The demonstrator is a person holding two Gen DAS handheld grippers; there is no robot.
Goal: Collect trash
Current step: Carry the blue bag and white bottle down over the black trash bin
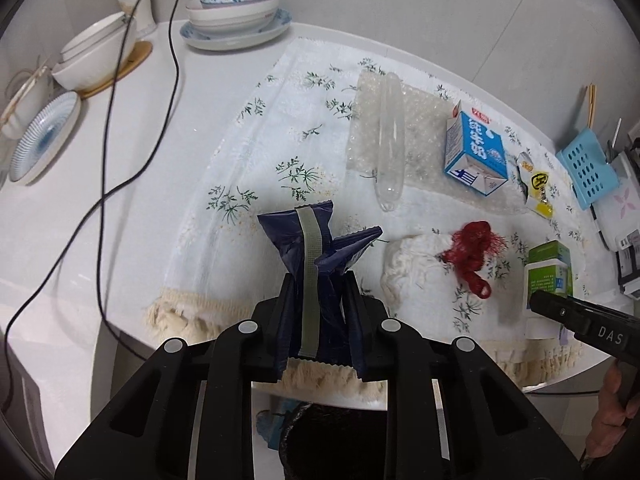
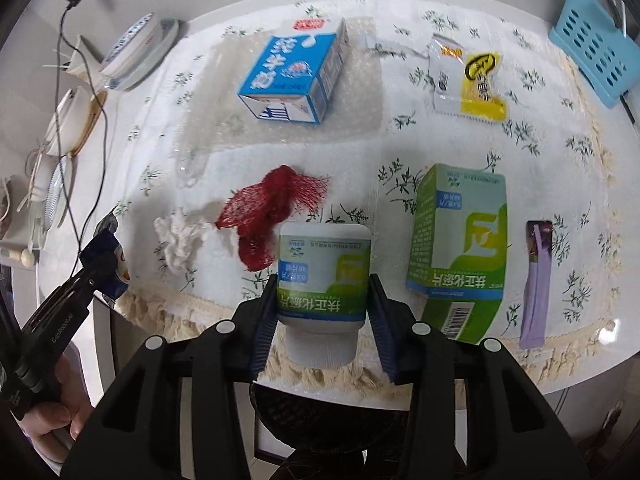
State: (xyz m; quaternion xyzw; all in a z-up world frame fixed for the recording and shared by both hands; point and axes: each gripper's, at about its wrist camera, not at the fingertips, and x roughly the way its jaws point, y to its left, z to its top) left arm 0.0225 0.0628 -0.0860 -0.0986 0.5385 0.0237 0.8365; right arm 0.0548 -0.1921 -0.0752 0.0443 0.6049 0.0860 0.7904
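My left gripper [image 1: 320, 280] is shut on a crumpled dark blue wrapper [image 1: 296, 232] with a grey strip, lifted over the table's front edge. My right gripper [image 2: 323, 280] is shut on a white pill bottle [image 2: 324, 264] with a green label, cap toward me. On the floral cloth [image 1: 240, 152] lie a blue milk carton [image 2: 294, 76], a red net [image 2: 272, 208], a white shredded wad [image 2: 180, 236], a green box [image 2: 460, 252], a purple sachet [image 2: 536, 280], a yellow packet [image 2: 476, 80] and bubble wrap [image 1: 380, 136]. A dark bin [image 2: 320, 420] sits below the edge.
Stacked bowls [image 1: 234, 8] and plates [image 1: 44, 136] stand at the table's far left, with black cables [image 1: 108, 128] hanging across them. A light blue basket [image 2: 592, 48] stands at the far right. A hand [image 2: 52, 412] holds the left gripper's handle.
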